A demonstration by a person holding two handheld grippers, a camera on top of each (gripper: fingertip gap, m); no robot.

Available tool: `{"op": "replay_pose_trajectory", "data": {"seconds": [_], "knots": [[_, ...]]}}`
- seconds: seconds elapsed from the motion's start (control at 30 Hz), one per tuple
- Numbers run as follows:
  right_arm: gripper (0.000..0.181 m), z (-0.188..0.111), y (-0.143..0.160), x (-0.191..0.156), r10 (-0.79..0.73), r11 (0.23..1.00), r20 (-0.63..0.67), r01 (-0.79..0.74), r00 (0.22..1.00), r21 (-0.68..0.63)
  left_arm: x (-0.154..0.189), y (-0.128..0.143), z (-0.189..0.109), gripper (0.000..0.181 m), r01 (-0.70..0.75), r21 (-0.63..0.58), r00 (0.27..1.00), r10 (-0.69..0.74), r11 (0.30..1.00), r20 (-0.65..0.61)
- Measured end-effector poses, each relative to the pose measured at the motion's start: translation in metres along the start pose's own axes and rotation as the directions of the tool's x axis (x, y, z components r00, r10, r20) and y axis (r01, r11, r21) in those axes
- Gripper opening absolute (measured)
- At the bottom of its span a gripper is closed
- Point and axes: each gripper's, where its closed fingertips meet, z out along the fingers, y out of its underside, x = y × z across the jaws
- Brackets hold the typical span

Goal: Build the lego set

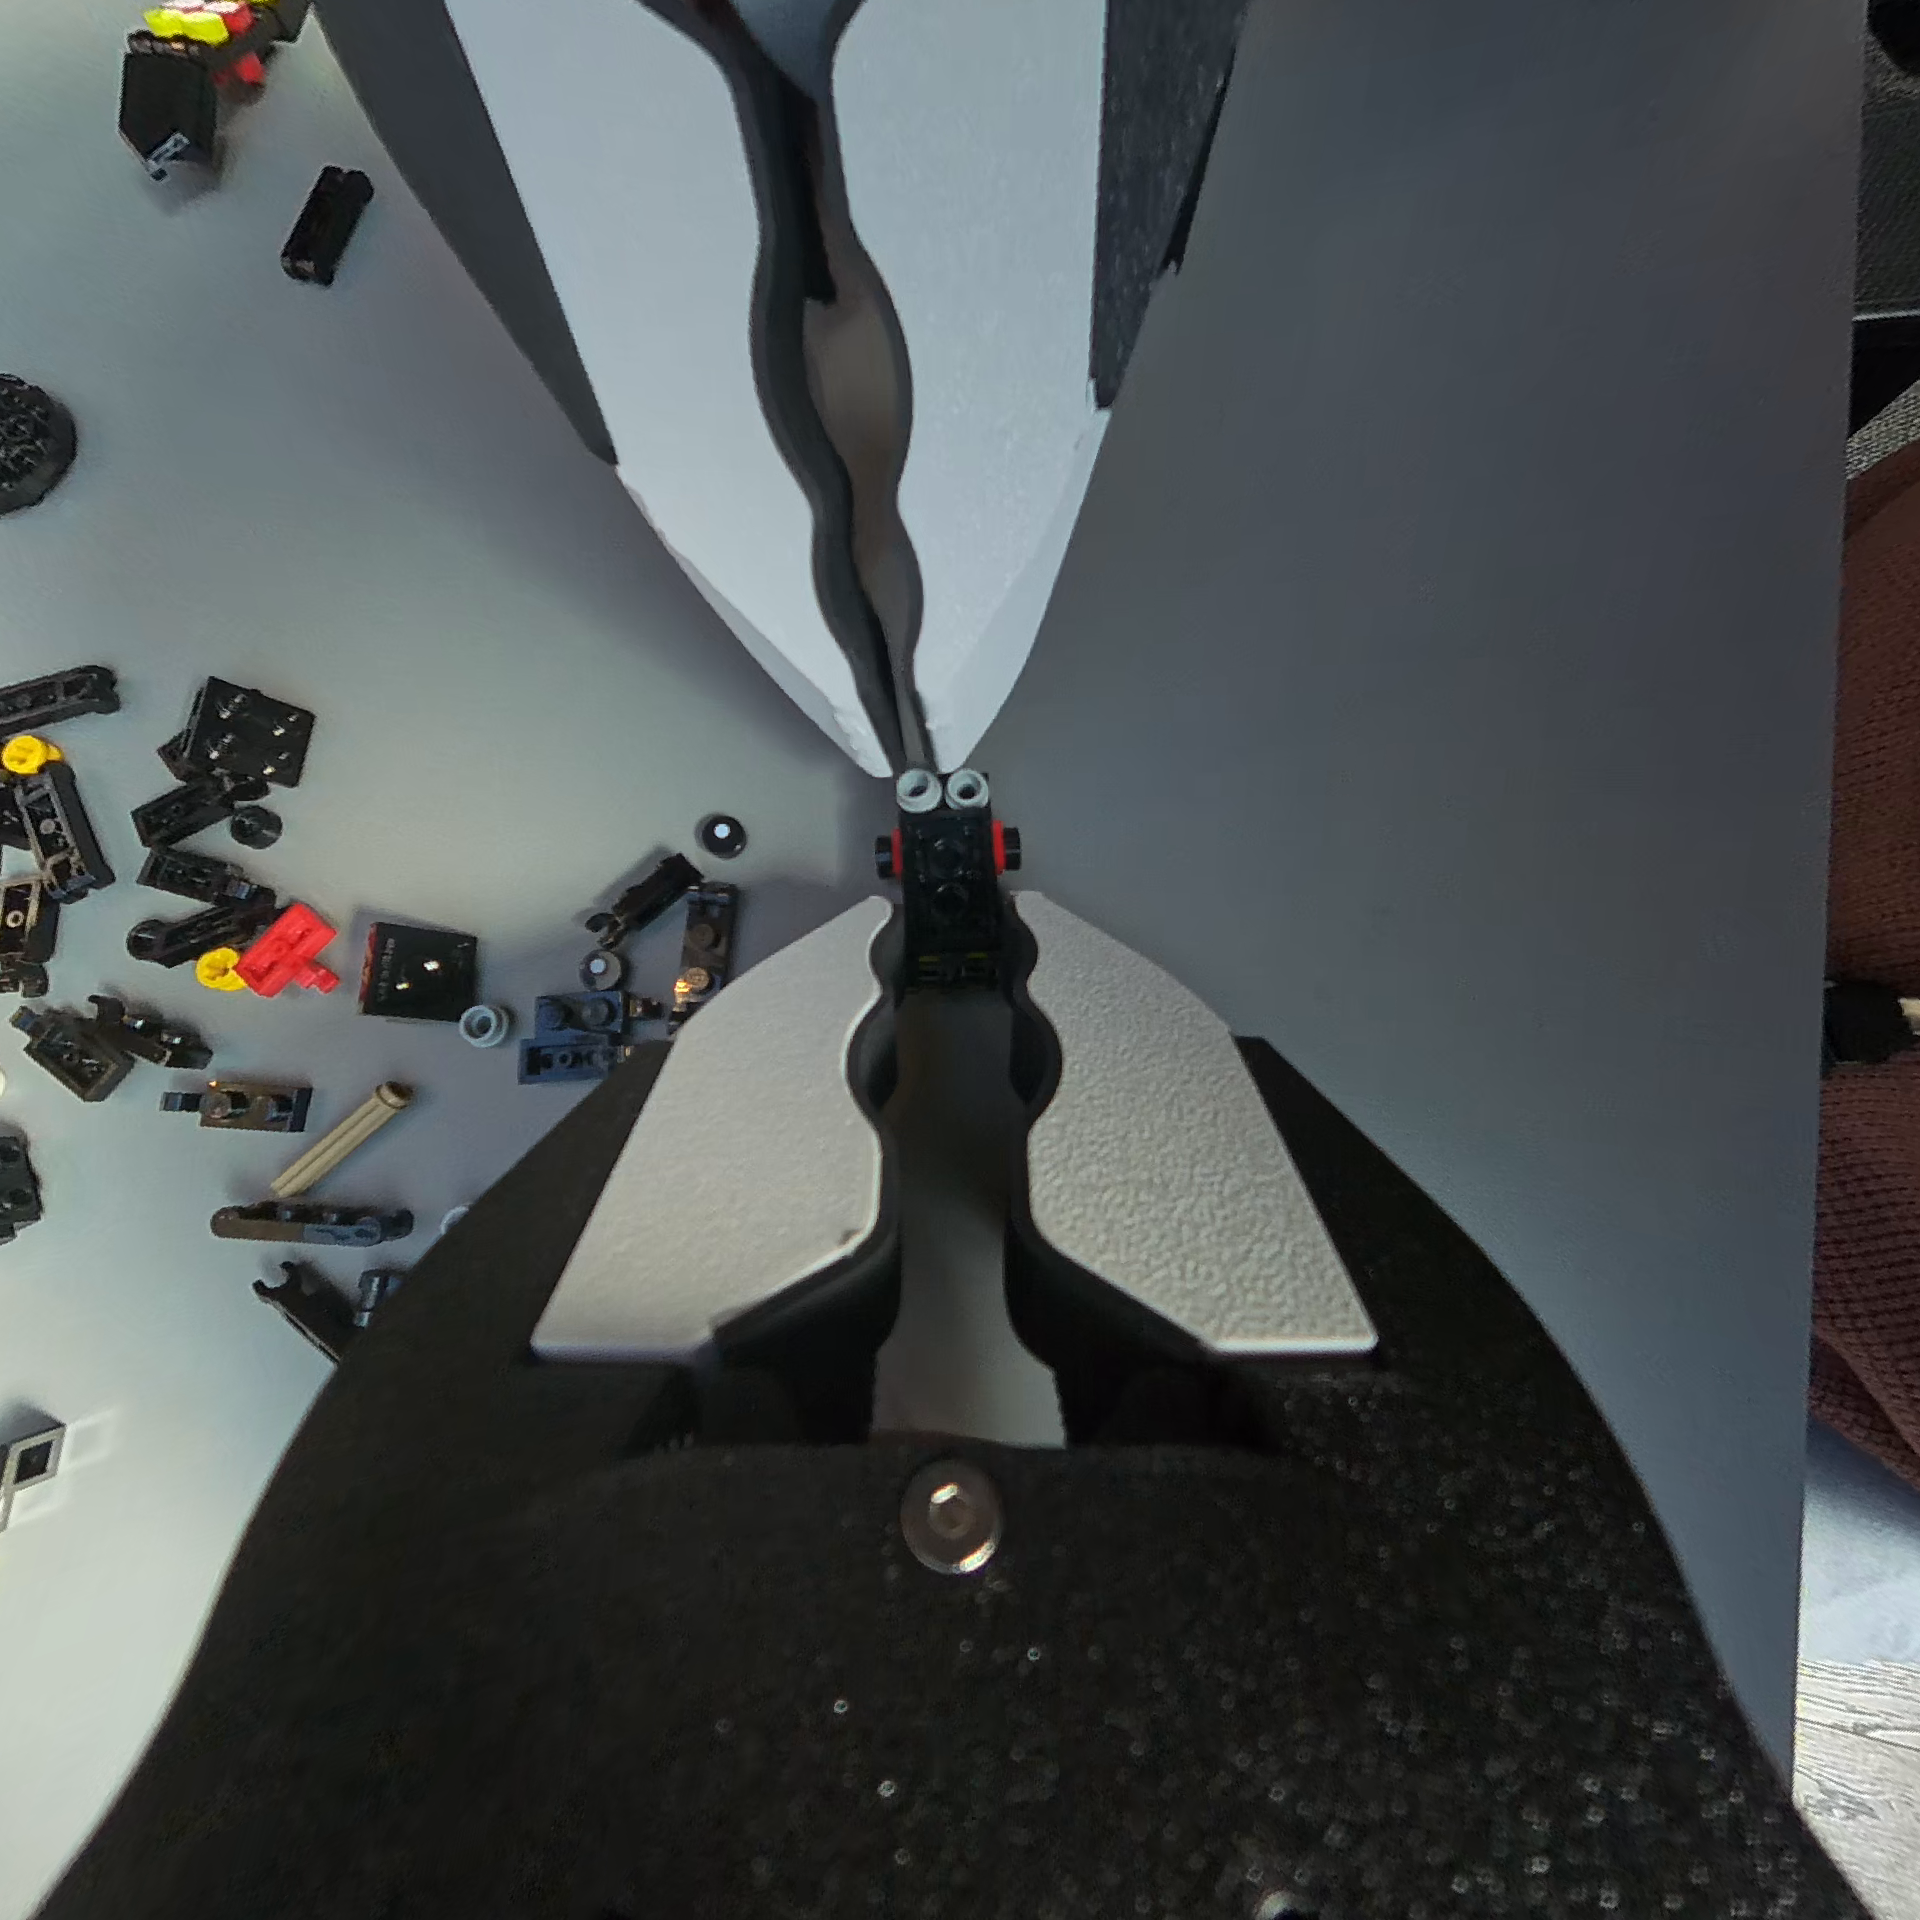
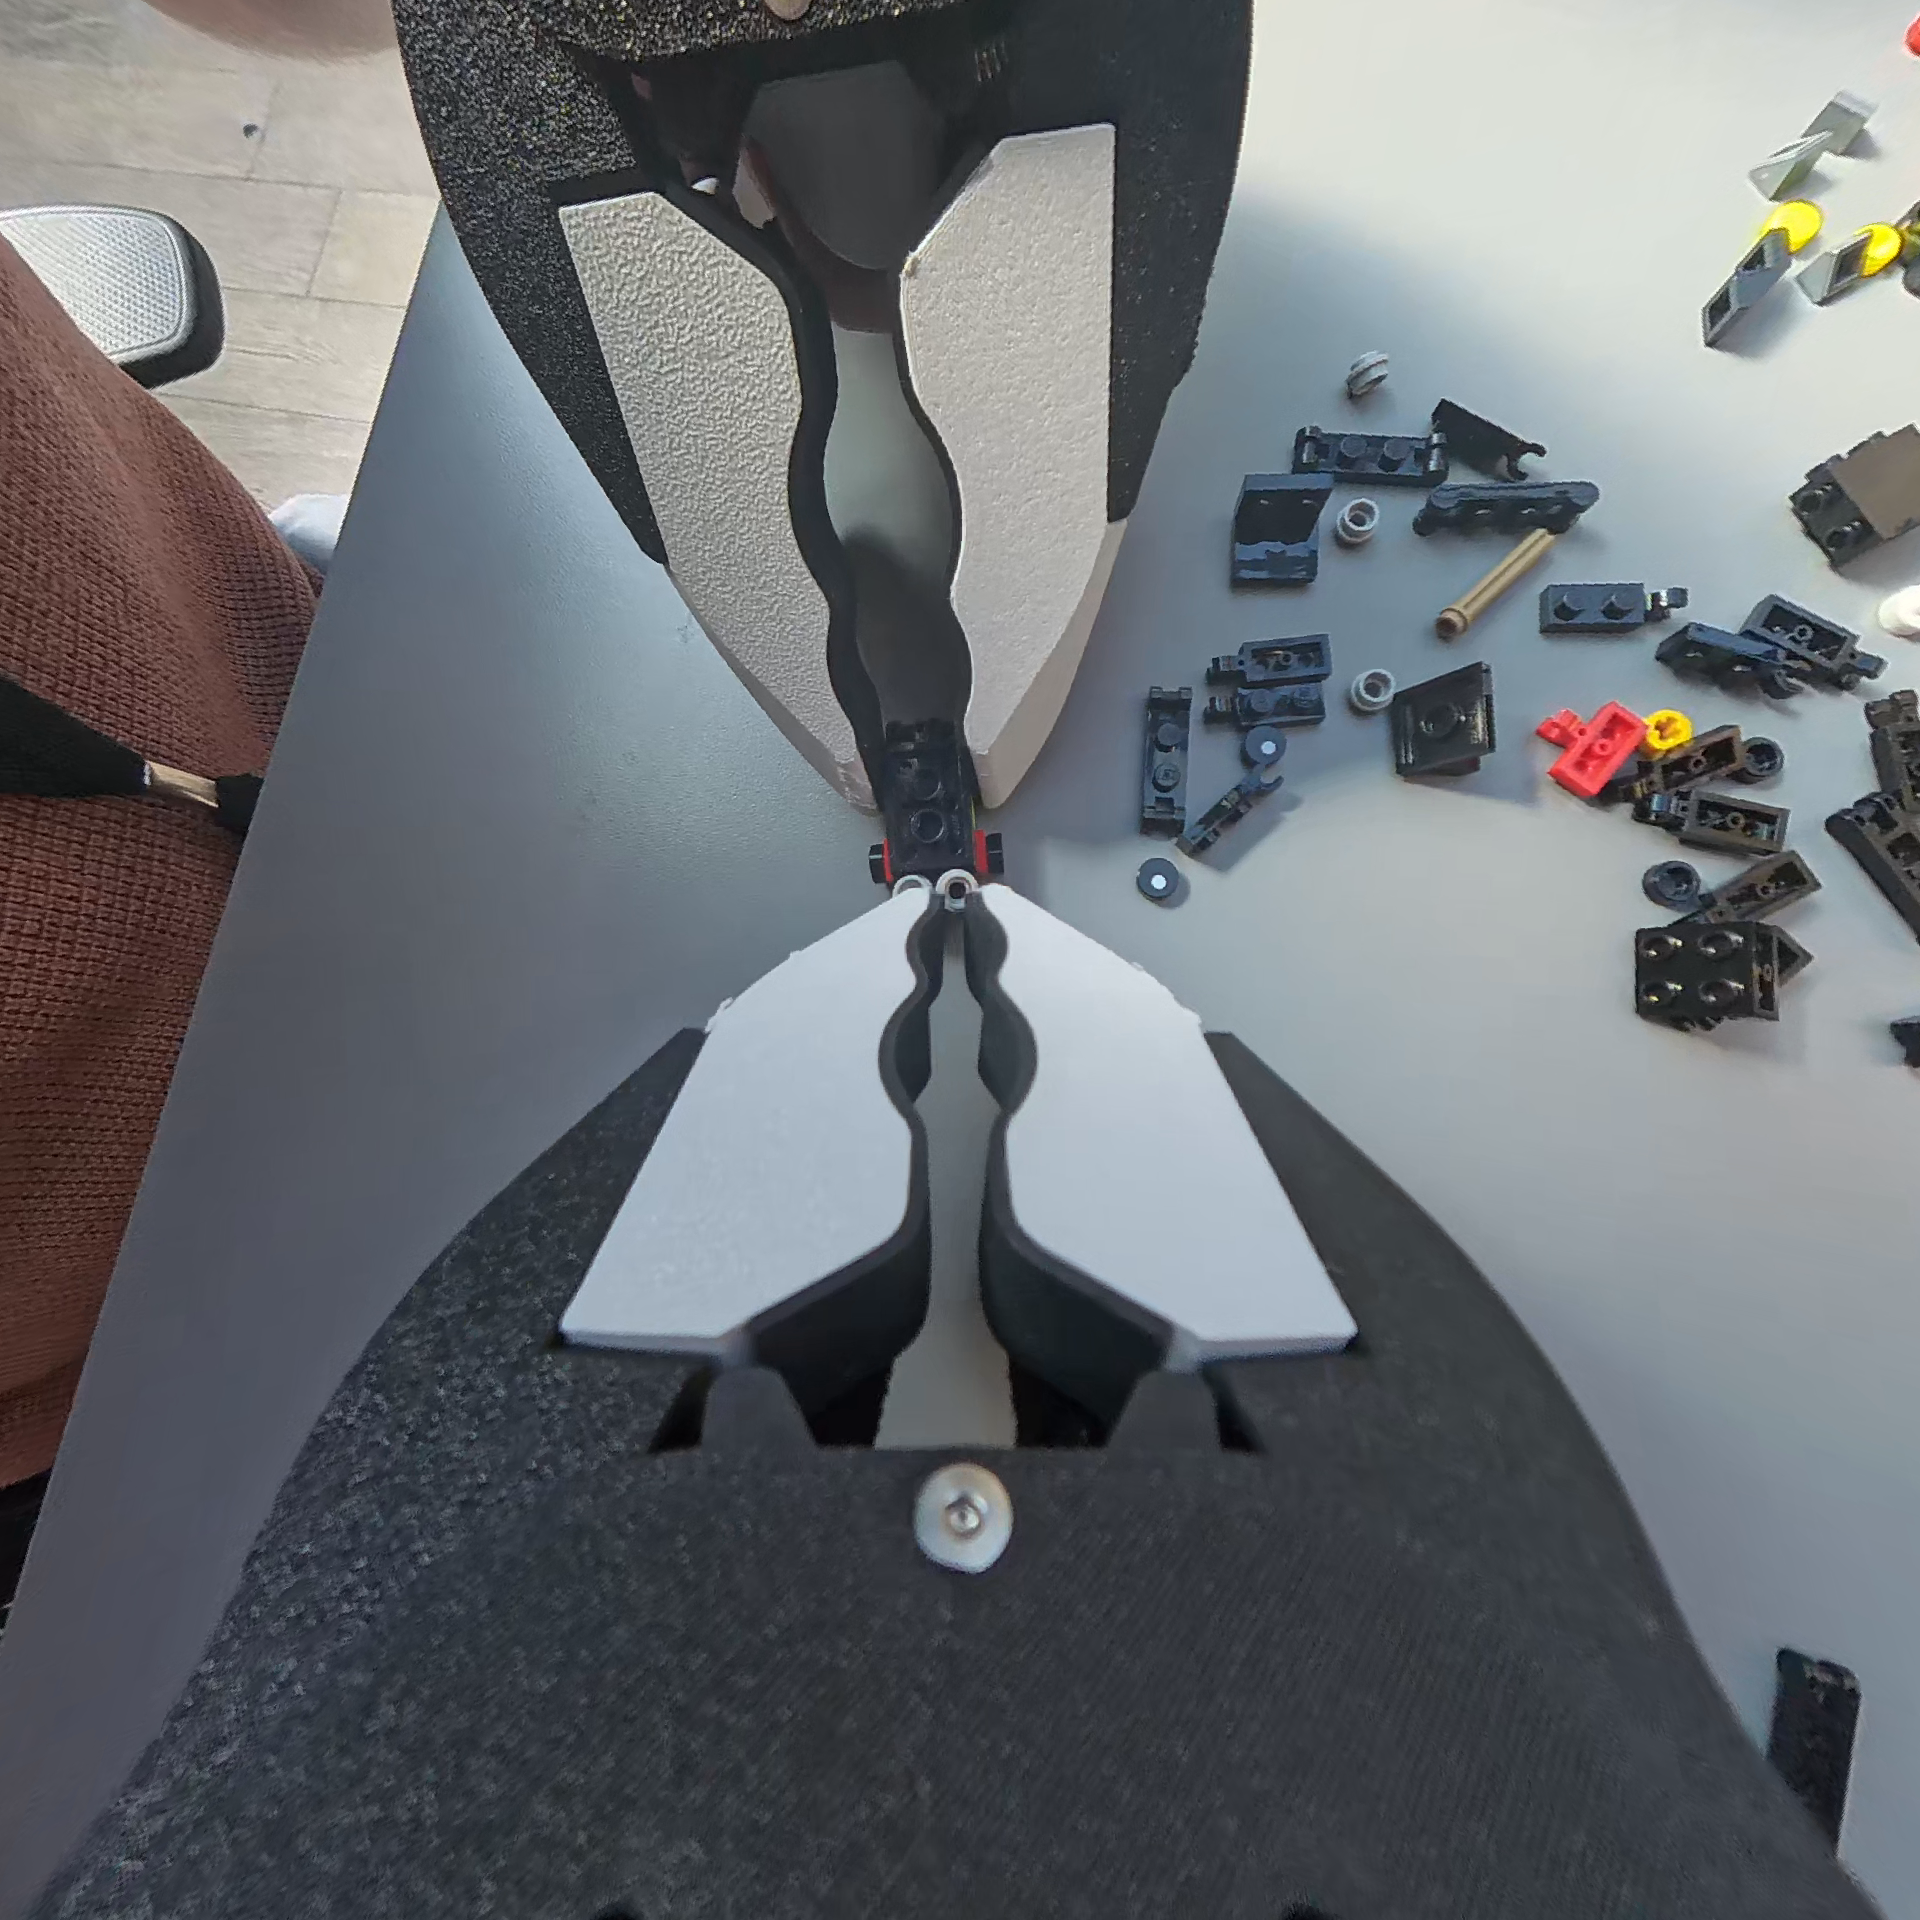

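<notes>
My left tool [image 1: 948, 940] is clenched on the near end of a small black lego assembly [image 1: 948, 883], held just above the grey table [image 1: 1455, 727]. The assembly is a short black stack with a red stud on each side and 2 light grey round pieces [image 1: 940, 790] at its far end. My right tool [image 2: 951, 902] meets it nose to nose from the opposite side; its tips are pinched nearly together right at those 2 grey rounds [image 2: 935, 886], gripping that end of the assembly [image 2: 928, 805]. Seen from the right wrist, the left tool [image 2: 920, 769] comes in from the top of the frame with the black stack wedged between its fingertips.

The loose parts lie in a scatter well apart from the held assembly, on the left in my left view and on the right in my right view. Among them I can pick out a red plate [image 1: 288, 948] touching a yellow round piece [image 1: 216, 968], a tan axle pin [image 1: 343, 1138], a black square tile [image 1: 419, 966], a small black round tile with a white centre [image 1: 720, 833], a loose grey round stud [image 1: 483, 1025] and several dark blue and black clip plates [image 1: 582, 1023]. A black 2x2-studded brick [image 2: 1704, 971] sits at the near side of the pile in the right view, and a black wheel [image 1: 26, 442] lies at the edge of the left view.

A brown knitted sleeve [image 2: 114, 831] shows beside the table edge.
</notes>
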Motion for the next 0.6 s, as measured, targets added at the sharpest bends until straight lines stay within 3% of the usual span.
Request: {"op": "replay_pose_trajectory", "data": {"seconds": [0.6], "knots": [[0.0, -0.0008, -0.003, 0.004, -0.03, 0.999, -0.038, 0.03, 0.999, -0.012, -0.0001, -0.0003, 0.0001, 0.017, 0.006, 0.002, 1.0, -0.006, 1.0, -0.008]]}}
